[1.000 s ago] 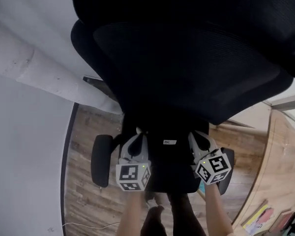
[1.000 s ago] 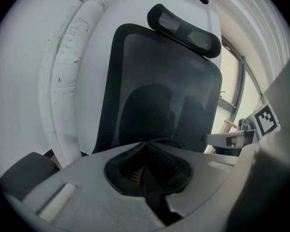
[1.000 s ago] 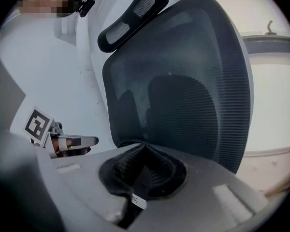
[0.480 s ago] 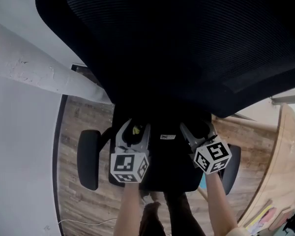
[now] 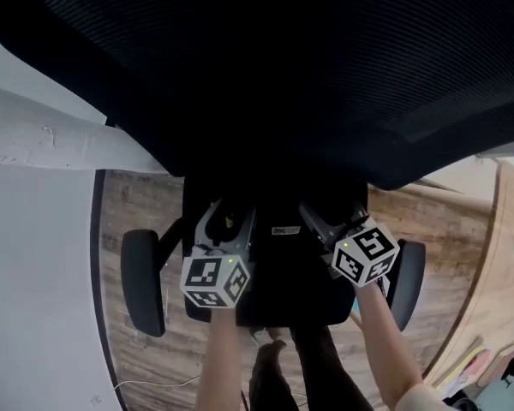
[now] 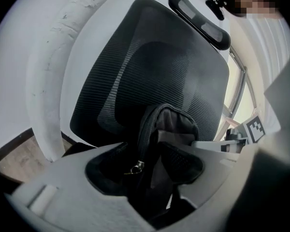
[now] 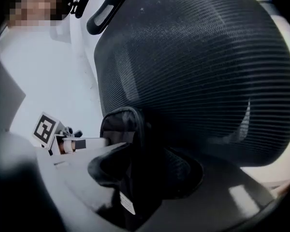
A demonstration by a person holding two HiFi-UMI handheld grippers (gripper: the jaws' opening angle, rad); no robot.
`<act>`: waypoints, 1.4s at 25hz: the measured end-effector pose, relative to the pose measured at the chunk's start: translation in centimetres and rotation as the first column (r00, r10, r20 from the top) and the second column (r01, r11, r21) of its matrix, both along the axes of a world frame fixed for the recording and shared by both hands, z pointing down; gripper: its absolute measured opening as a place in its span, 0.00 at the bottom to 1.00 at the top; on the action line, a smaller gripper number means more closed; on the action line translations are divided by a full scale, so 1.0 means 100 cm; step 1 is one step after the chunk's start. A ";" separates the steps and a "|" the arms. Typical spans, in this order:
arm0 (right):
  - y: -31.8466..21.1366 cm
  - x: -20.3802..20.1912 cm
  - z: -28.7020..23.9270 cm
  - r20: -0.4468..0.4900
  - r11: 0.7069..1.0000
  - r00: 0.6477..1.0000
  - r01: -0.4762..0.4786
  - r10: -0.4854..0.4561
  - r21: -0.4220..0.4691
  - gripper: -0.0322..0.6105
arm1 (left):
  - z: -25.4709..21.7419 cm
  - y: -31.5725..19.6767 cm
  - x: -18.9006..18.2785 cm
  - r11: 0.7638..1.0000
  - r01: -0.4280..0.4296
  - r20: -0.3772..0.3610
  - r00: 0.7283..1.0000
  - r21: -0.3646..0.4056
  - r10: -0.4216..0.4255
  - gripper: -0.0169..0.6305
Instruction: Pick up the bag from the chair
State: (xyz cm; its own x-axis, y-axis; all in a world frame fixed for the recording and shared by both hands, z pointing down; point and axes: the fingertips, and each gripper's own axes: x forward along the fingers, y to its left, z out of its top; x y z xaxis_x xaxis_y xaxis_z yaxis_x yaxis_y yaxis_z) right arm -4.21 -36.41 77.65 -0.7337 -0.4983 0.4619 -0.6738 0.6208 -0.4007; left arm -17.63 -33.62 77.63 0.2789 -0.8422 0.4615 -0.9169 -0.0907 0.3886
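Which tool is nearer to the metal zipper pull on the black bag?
Left. The zipper pull lies between the jaws of the left tool, which have just been opening around the bag. The right tool, also just opened, straddles the bag's other side.

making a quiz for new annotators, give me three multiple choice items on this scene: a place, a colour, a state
1. Where is the bag? A on the floor; B on the chair, before its backrest; C on a desk.
2. What colour is the bag? A red; B white; C black.
3. How do the left gripper's jaws stand? A apart, bag between them; B shut on an armrest; C shut, empty.
Key: B, it stands in front of the mesh backrest; C, its fabric is dark throughout; A, the jaws have just been opening, either side of the bag.
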 end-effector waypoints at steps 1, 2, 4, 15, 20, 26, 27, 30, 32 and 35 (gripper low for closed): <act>0.001 -0.002 0.003 0.013 1.000 1.000 0.010 -0.010 -0.015 0.36 | 0.000 0.000 0.001 1.000 0.011 -0.019 1.000 0.003 -0.011 0.36; 0.002 -0.004 0.006 0.016 0.999 1.000 0.025 -0.024 -0.026 0.36 | 0.001 0.001 0.002 1.000 0.022 -0.041 0.999 0.005 -0.022 0.36; 0.005 -0.008 0.010 -0.001 0.998 0.998 0.060 -0.060 -0.029 0.35 | 0.001 0.003 0.004 0.999 0.033 -0.063 0.997 0.008 -0.032 0.31; 0.052 -0.009 -0.017 -0.110 0.998 0.994 -0.002 0.009 0.064 0.13 | -0.024 0.047 0.024 0.999 -0.024 0.038 0.999 0.024 0.023 0.16; 0.081 -0.003 -0.044 -0.100 0.996 0.994 -0.046 0.053 0.070 0.13 | -0.051 0.077 0.031 1.000 0.003 0.030 1.000 0.026 -0.004 0.14; 0.114 -0.001 -0.094 -0.105 0.992 0.991 -0.072 0.083 0.108 0.13 | -0.100 0.109 0.033 0.999 0.002 0.035 0.999 0.053 -0.004 0.13; 0.117 0.000 -0.105 -0.102 0.990 0.991 -0.076 0.089 0.119 0.13 | -0.111 0.113 0.033 0.998 -0.005 0.038 0.999 0.064 0.002 0.13; 0.132 0.000 -0.140 -0.096 0.985 0.990 -0.088 0.103 0.148 0.13 | -0.147 0.127 0.034 0.996 -0.024 0.050 0.999 0.090 0.020 0.13; 0.144 -0.002 -0.165 -0.085 0.983 0.991 -0.092 0.107 0.158 0.13 | -0.173 0.139 0.032 0.994 -0.030 0.060 0.998 0.101 0.024 0.13; 0.166 0.003 -0.207 -0.045 0.980 0.991 -0.118 0.127 0.161 0.13 | -0.217 0.157 0.036 0.990 -0.048 0.067 0.997 0.133 0.039 0.13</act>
State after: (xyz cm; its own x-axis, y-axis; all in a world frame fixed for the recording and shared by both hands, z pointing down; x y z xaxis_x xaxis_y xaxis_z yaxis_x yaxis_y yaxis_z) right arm -3.87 -19.86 56.94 -0.6384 -0.6528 0.4079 -0.7669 0.5847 -0.2646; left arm -14.04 -17.90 55.98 0.2900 -0.8855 0.3629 -0.9336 -0.1784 0.3107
